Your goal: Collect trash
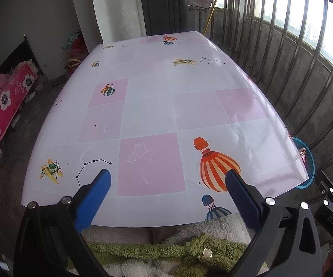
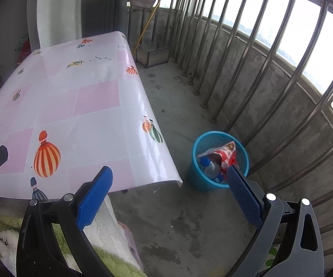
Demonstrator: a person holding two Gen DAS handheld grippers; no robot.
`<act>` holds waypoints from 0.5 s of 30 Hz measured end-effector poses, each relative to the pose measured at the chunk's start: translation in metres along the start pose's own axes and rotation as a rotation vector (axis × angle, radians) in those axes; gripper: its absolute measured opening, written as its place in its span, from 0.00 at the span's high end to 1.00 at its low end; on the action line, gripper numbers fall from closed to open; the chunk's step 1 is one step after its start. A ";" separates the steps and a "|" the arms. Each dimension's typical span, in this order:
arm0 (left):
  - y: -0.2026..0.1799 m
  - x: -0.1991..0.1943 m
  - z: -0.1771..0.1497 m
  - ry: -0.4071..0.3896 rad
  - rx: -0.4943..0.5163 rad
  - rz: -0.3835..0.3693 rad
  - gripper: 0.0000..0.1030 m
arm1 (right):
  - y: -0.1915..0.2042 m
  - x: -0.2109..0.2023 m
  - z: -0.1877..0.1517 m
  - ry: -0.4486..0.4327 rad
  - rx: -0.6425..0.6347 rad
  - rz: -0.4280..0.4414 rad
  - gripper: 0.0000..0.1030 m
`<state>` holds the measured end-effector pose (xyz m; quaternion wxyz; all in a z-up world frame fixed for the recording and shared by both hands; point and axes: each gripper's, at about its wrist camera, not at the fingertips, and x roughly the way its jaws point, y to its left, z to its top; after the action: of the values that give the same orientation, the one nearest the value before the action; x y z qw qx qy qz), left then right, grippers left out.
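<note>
A blue plastic waste basket stands on the concrete floor beside the table's right end. Inside it lie a clear plastic bottle with a blue cap and a red and white snack wrapper. My right gripper hangs open over the floor, near the basket, with nothing between its blue fingers. My left gripper is open above the near edge of the table, empty too. The basket's rim peeks out past the table's right corner in the left wrist view.
The table wears a glossy white and pink cloth printed with balloons. Metal railing bars and a concrete wall close off the right side. A person's fluffy green and white garment is right below the grippers. A bench with red floral cushion stands left.
</note>
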<state>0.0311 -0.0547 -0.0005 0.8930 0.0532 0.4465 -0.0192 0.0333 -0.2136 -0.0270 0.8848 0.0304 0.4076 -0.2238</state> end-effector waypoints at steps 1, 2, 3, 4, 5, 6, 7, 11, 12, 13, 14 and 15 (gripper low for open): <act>-0.001 0.000 0.000 -0.001 0.001 0.001 0.05 | 0.000 0.000 -0.001 0.001 0.001 -0.001 0.08; -0.001 -0.001 0.000 -0.002 0.002 0.001 0.05 | 0.000 0.000 -0.001 0.002 0.002 -0.001 0.08; -0.001 -0.001 -0.001 -0.002 0.003 0.000 0.06 | 0.001 0.000 -0.001 0.002 0.002 -0.001 0.08; -0.001 -0.001 -0.001 -0.003 0.003 -0.001 0.06 | 0.001 0.000 -0.002 0.002 0.002 0.000 0.08; -0.002 -0.001 -0.001 -0.004 0.003 0.000 0.06 | 0.001 0.000 -0.002 0.001 0.002 0.000 0.08; -0.002 -0.001 -0.001 -0.005 0.003 -0.001 0.06 | 0.001 0.000 -0.002 0.000 0.003 -0.001 0.08; -0.002 -0.001 -0.001 -0.005 0.004 -0.001 0.05 | 0.001 0.000 -0.001 0.000 0.001 -0.001 0.08; -0.004 -0.001 -0.001 -0.006 0.010 -0.012 0.05 | 0.000 0.000 -0.002 -0.006 0.000 -0.006 0.08; -0.005 -0.002 -0.001 -0.007 0.014 -0.017 0.06 | 0.000 0.000 -0.003 -0.007 0.001 -0.009 0.08; -0.006 -0.002 -0.001 -0.009 0.017 -0.021 0.05 | -0.001 -0.001 -0.003 -0.008 0.003 -0.010 0.08; -0.007 -0.002 -0.001 -0.010 0.020 -0.025 0.05 | -0.001 -0.001 -0.003 -0.009 0.005 -0.010 0.08; -0.007 -0.001 -0.002 -0.009 0.022 -0.029 0.06 | -0.002 -0.001 -0.003 -0.008 0.007 -0.010 0.08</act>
<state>0.0284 -0.0616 -0.0009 0.8939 0.0562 0.4432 -0.0374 0.0302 -0.2141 -0.0281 0.8851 0.0305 0.4034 -0.2299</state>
